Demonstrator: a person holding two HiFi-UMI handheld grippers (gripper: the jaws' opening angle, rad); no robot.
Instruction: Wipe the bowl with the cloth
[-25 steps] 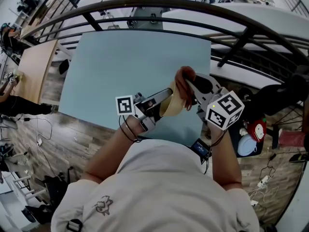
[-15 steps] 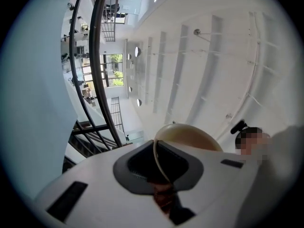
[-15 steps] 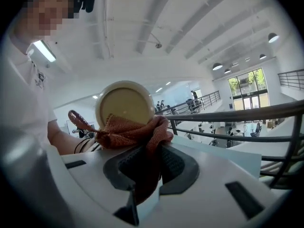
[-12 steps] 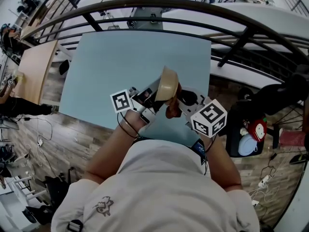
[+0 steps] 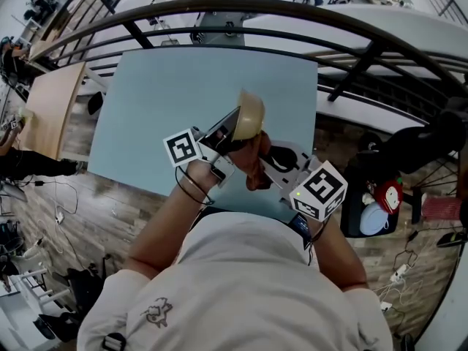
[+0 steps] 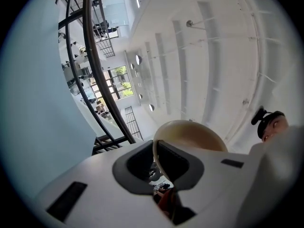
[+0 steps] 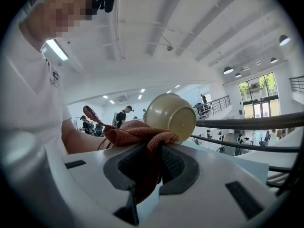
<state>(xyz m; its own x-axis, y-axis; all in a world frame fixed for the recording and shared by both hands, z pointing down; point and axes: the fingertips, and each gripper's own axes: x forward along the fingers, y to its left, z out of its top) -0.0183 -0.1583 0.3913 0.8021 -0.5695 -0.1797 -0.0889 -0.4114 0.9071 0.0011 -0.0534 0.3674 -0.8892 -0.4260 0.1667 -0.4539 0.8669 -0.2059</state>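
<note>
- A person's left gripper point(image 5: 231, 128) holds the cream bowl point(image 5: 250, 114) in the air above the pale blue bench point(image 5: 161, 86). The bowl is tipped on its side with its rim between the jaws. Those jaws have just been opening a little, yet the pads press on the rim and the bowl hangs well clear of the bench.
- The right gripper point(image 7: 151, 167) has its jaws pinched on a fold of the rust-red cloth point(image 7: 135, 133). The rest of the cloth is bunched up just beside the bowl's rounded outer wall. From the head view it sits just below the bowl. Whether cloth and bowl actually touch cannot be told from any view.
- The wiping step itself appears to be in hand, with the bowl's outside and underside turned to the cloth rather than its hollow.
- The next move probably calls for pressing the bunched cloth against the bowl and sweeping it round the curve while the left gripper turns the bowl to offer fresh surface.
- With only the thin rim held and the jaws loosening, that grip likely needs firming up before much pressure goes on. Otherwise the bowl could pivot or slip.
</note>
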